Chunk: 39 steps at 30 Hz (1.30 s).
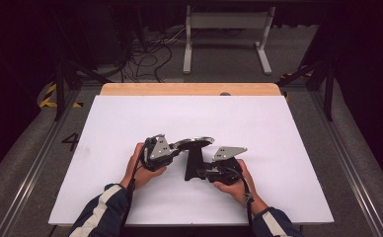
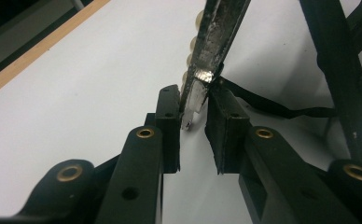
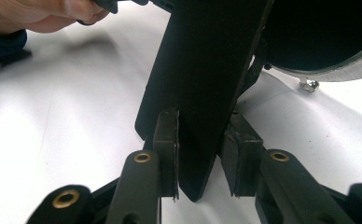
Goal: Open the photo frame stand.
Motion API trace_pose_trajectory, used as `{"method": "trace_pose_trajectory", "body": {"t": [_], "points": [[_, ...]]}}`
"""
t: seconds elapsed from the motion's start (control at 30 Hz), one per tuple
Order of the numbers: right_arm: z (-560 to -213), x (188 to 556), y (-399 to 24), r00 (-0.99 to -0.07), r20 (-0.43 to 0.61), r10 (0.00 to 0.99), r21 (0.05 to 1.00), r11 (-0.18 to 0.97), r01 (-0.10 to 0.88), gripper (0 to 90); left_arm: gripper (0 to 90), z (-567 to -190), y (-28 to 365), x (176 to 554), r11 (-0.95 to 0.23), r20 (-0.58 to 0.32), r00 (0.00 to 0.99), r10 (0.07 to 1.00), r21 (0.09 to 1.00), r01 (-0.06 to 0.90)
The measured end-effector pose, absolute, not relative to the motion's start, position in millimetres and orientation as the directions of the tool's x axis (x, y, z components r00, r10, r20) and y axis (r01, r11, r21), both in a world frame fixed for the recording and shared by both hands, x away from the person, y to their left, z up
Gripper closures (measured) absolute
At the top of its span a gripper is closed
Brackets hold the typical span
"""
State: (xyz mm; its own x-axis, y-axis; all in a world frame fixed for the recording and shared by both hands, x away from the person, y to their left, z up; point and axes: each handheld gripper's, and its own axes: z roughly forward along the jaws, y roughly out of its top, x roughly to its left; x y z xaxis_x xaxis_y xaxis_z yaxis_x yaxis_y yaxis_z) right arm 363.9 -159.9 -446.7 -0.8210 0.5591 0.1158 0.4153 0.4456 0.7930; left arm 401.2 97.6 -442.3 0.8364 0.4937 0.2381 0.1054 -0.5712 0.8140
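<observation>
A black stand with a flat upright bar (image 1: 195,162) carries a round disc with a silvery rim (image 1: 195,142), tilted over the white tabletop (image 1: 278,128). My left gripper (image 1: 173,150) is shut on the disc's rim; in the left gripper view the silvery rim (image 2: 207,51) runs down between the pads, where the gripper (image 2: 193,112) pinches it. Small pale bumps (image 2: 193,44) line the rim. From the right, my right gripper (image 1: 203,172) is shut on the black bar. In the right gripper view the bar (image 3: 202,79) fills the gap at the gripper (image 3: 201,135), with the disc (image 3: 319,42) above right.
The white tabletop has a wooden strip (image 1: 189,89) along its far edge. Beyond it stand a white frame (image 1: 226,22) and loose cables (image 1: 150,54) on the grey floor. A person's hand (image 3: 39,14) holds the left gripper at the top left of the right gripper view.
</observation>
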Motion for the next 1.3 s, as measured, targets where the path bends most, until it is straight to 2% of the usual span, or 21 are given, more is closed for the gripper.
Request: {"method": "trace_pose_trajectory", "body": {"t": [0.4,0.63,1.03,1.3], "points": [[-447,361,-159,-0.815,0.087,0.572,0.789,0.46,0.407,69.8,75.6,-443,98,402,-0.564,0.226,0.837,0.498,0.818,0.115],[-444,355,-156,-0.807,0.025,0.59,0.784,0.49,0.382,69.8,75.3,-443,101,403,-0.557,0.214,0.843,0.493,0.822,0.117],[-435,349,-164,-0.798,0.009,0.603,0.807,0.467,0.362,69.4,71.3,-431,116,395,-0.529,0.197,0.863,0.464,0.844,0.091],[-428,344,-169,-0.784,-0.012,0.62,0.817,0.458,0.35,69.4,67.5,-429,120,391,-0.546,0.227,0.856,0.464,0.835,0.074]]}}
